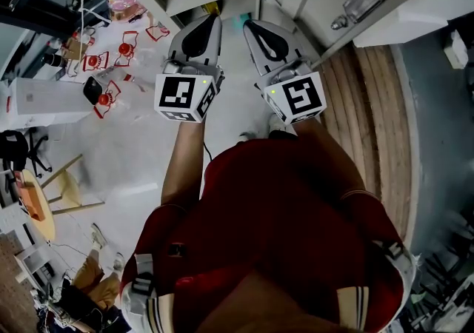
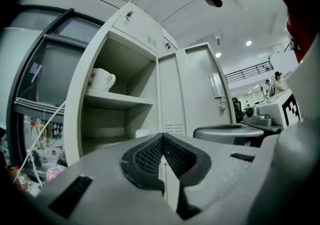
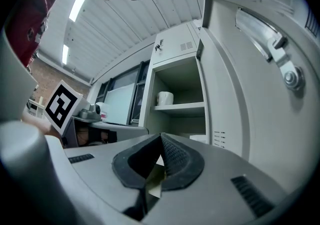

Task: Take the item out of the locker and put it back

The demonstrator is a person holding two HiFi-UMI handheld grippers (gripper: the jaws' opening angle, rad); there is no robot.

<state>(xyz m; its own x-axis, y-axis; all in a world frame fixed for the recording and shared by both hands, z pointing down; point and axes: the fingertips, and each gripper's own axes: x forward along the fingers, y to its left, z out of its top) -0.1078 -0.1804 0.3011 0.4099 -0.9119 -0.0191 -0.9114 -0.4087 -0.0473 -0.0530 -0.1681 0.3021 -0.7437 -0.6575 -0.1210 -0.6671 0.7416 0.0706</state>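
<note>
The locker (image 2: 117,100) stands open ahead of me. A white cup (image 2: 100,80) sits on its upper shelf, and it also shows in the right gripper view as the cup (image 3: 165,98). My left gripper (image 2: 162,135) is level, short of the locker, and shut with nothing between its pads. My right gripper (image 3: 160,136) is beside it, its tips together and also empty. In the head view the left gripper (image 1: 215,19) and right gripper (image 1: 249,26) point side by side at the locker opening. A small white thing (image 2: 142,132) lies in the lower compartment.
The open locker door (image 3: 260,94) with its metal handle (image 3: 280,54) hangs close on the right. Closed locker doors (image 2: 200,94) stand beside the opening. Red-and-white items (image 1: 111,58) and a white box (image 1: 44,98) lie on the floor at left, near a wooden stool (image 1: 67,191).
</note>
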